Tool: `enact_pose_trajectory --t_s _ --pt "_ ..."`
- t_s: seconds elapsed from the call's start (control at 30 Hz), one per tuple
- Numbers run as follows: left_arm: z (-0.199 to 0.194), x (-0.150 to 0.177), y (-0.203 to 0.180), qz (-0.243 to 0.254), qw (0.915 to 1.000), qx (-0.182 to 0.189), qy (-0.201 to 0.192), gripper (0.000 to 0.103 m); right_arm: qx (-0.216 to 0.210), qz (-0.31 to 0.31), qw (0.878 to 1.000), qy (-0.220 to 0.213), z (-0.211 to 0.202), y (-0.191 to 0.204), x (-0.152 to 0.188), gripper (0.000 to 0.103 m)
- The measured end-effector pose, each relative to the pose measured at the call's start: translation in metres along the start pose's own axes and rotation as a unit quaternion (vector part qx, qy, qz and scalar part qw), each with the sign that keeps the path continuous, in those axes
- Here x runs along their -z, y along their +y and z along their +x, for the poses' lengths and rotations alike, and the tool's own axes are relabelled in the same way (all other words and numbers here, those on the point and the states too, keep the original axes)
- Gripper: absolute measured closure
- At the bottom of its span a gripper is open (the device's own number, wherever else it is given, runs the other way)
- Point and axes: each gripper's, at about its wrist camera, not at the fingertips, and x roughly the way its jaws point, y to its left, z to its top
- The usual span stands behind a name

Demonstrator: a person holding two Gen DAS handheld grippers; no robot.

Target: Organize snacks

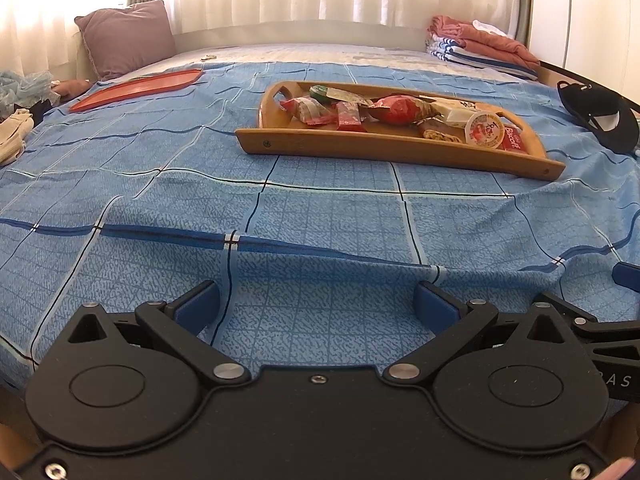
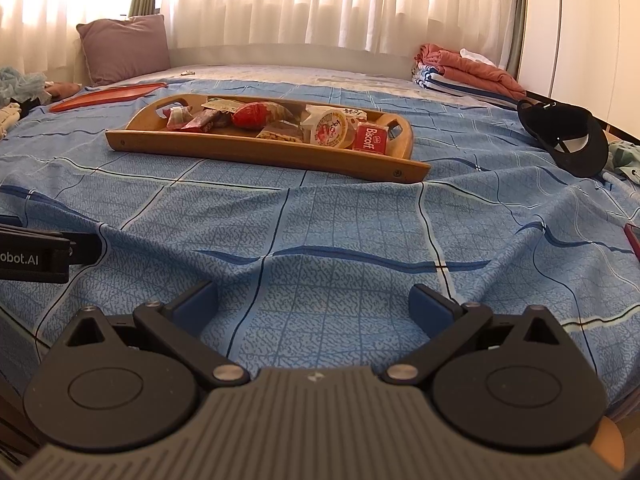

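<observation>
L tongs [image 1: 316, 304] nearest cam — fingers spread wide, nothing between, low over blue checked bedspread [image 1: 320, 216]. R tongs [image 2: 314, 304] same: apart, empty, just beside L. Wooden tray [image 2: 256, 148] sits on bed further in, holding snacks — red bag [image 2: 256, 115], round tub [image 2: 330, 132], Biscoff pack [image 2: 370, 138], small wrappers. Orange tray [image 1: 136, 89] well apart, far left near pillow [image 1: 128, 36]. Black cap [image 2: 568, 136] at right edge.

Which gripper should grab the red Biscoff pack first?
Probably the right gripper: the red Biscoff pack sits at the wooden tray's right end, nearer it. The left gripper is farther. Both are open.
</observation>
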Motion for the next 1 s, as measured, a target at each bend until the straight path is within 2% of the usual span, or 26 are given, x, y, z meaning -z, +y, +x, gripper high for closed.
enact_pose_trajectory --t_s 1.0 --pt "0.003 -0.0003 0.0013 0.006 1.0 0.004 0.004 0.0 -0.001 0.0 1.0 0.002 0.0008 0.0 -0.0004 0.0"
